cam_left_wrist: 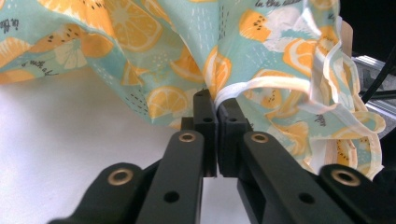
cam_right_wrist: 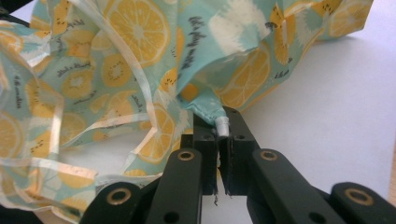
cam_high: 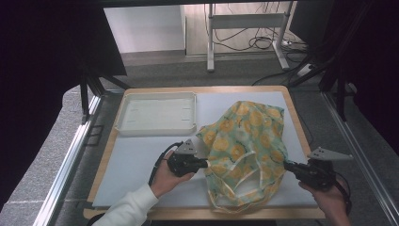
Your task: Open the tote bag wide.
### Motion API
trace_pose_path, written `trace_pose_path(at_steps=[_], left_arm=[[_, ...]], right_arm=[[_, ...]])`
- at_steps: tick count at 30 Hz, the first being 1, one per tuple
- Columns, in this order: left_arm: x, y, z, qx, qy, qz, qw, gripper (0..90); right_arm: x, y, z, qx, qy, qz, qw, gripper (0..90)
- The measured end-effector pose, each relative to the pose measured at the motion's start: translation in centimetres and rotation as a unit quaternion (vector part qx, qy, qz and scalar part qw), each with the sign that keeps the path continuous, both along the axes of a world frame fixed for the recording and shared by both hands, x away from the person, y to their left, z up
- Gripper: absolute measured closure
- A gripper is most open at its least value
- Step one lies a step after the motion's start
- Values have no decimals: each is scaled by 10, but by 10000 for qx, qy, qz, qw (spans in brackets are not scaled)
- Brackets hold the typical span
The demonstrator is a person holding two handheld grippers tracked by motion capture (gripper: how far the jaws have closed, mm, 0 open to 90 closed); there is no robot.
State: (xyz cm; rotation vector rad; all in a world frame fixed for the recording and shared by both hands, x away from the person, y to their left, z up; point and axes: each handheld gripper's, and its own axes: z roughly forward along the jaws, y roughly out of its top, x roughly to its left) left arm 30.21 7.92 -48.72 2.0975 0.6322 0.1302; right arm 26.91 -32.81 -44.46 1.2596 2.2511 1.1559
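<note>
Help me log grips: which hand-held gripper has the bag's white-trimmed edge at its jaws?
The left hand-held gripper: the white trim of the bag meets its jaws. The right hand-held gripper pinches a plain corner.

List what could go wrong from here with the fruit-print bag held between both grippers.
1. The right gripper pinches only a small corner with a white tip of the bag; a harder pull might slip it free.
2. The left gripper grips fabric beside the pale trim; uneven tension could bunch the bag rather than spread it.
3. The loose handle loops lie near the table's front edge and might snag or drop over it.
</note>
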Motion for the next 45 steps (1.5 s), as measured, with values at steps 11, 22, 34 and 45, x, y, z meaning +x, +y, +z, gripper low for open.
trace_pose_path(at_steps=[11,22,34,45], left_arm=[[-10,-19,4,68,-526,3,9986,553],[-13,-28,6,189,-367,-278,9988,801],[-4,-22,5,86,-14,-183,9998,896],[1,-22,1,98,113,-193,9997,896]], right_arm=[[3,4,-10,5,232,26,9997,852],[4,4,-16,-12,365,57,9993,840],[-25,-1,-7,-344,41,-136,9993,504],[-53,27,3,-444,-162,764,9960,429]])
